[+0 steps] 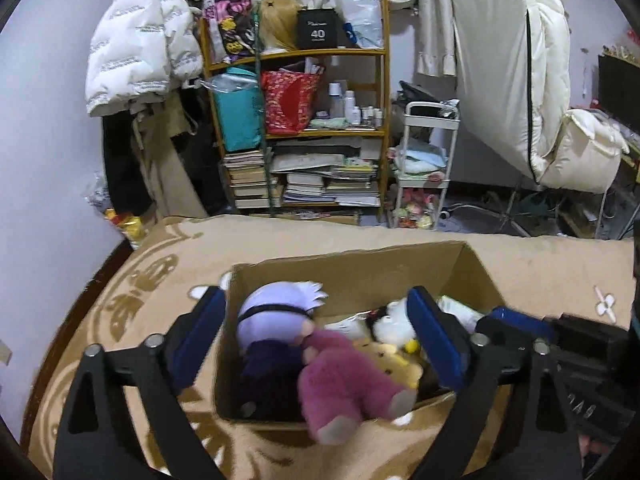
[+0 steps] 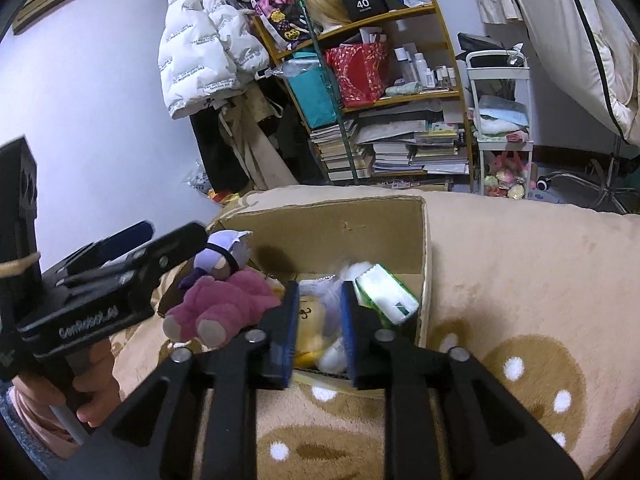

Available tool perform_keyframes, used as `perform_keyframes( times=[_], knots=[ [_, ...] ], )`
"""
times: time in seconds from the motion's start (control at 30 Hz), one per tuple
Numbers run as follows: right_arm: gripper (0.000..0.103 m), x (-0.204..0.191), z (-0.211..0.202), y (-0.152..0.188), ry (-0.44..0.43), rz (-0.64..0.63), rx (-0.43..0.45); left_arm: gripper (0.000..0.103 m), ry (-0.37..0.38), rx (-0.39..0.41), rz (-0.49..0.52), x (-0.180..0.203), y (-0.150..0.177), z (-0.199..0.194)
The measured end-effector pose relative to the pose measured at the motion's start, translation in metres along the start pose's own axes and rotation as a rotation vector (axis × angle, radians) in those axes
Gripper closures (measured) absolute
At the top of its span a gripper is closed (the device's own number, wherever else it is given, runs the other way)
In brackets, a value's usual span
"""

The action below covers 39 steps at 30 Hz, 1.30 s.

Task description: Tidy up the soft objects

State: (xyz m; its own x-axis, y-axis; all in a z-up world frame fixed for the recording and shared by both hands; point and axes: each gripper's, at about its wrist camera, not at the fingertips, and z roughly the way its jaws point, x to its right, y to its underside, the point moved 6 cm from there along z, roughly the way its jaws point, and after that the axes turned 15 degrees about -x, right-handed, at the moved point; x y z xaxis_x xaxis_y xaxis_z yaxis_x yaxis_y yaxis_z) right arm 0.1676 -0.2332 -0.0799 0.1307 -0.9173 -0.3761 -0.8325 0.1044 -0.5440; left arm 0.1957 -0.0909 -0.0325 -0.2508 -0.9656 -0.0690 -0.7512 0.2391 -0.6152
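1. We see our left tool (image 1: 316,344) spread wide, gripping nothing.
2. The pink plush bear (image 1: 348,384) lies across the open cardboard box's (image 1: 360,268) near rim, seemingly resting on it.
3. Our right tool (image 2: 320,328) stands slightly parted and empty above the box.

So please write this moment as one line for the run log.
left gripper: open over pink plush | right gripper: open, empty | pink plush: hanging over cardboard box edge

I'm working in a cluttered bedroom: a wooden bookshelf (image 1: 298,120) stacked with books, a white puffer jacket (image 1: 140,36) hanging, fleece blanket (image 2: 520,280) underneath.
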Motion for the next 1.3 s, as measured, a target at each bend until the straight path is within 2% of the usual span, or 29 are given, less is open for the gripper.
perform_keyframes(
  times=[0.03, 0.2, 0.27, 0.4, 0.53, 0.73, 1.03, 1.3],
  knots=[
    [0.071, -0.001, -0.001, 0.000, 0.000, -0.003, 0.004, 0.006, -0.008, 0.002, -0.001, -0.002, 0.002, -0.003],
    [0.058, -0.005, -0.014, 0.003, 0.005, -0.010, 0.021, 0.001, -0.044, 0.013, -0.007, -0.013, 0.018, -0.026],
    [0.047, -0.006, -0.024, 0.005, 0.010, -0.013, 0.039, 0.001, -0.061, 0.020, -0.002, -0.016, 0.022, -0.036],
    [0.039, -0.011, -0.045, 0.012, 0.018, -0.020, 0.069, 0.001, -0.101, 0.042, 0.001, -0.021, 0.039, -0.061],
    [0.019, -0.015, -0.066, 0.020, 0.029, -0.022, 0.103, 0.001, -0.120, 0.064, -0.002, -0.023, 0.054, -0.085],
    [0.000, -0.027, -0.094, 0.032, 0.042, -0.034, 0.144, 0.001, -0.145, 0.100, 0.004, -0.022, 0.076, -0.120],
    [0.000, -0.039, -0.119, 0.054, 0.105, -0.077, 0.163, 0.001, -0.142, 0.126, -0.032, -0.031, 0.100, -0.151],
    [0.000, -0.037, -0.128, 0.066, 0.141, -0.064, 0.175, 0.001, -0.137, 0.103, -0.041, -0.037, 0.109, -0.144]
  ],
)
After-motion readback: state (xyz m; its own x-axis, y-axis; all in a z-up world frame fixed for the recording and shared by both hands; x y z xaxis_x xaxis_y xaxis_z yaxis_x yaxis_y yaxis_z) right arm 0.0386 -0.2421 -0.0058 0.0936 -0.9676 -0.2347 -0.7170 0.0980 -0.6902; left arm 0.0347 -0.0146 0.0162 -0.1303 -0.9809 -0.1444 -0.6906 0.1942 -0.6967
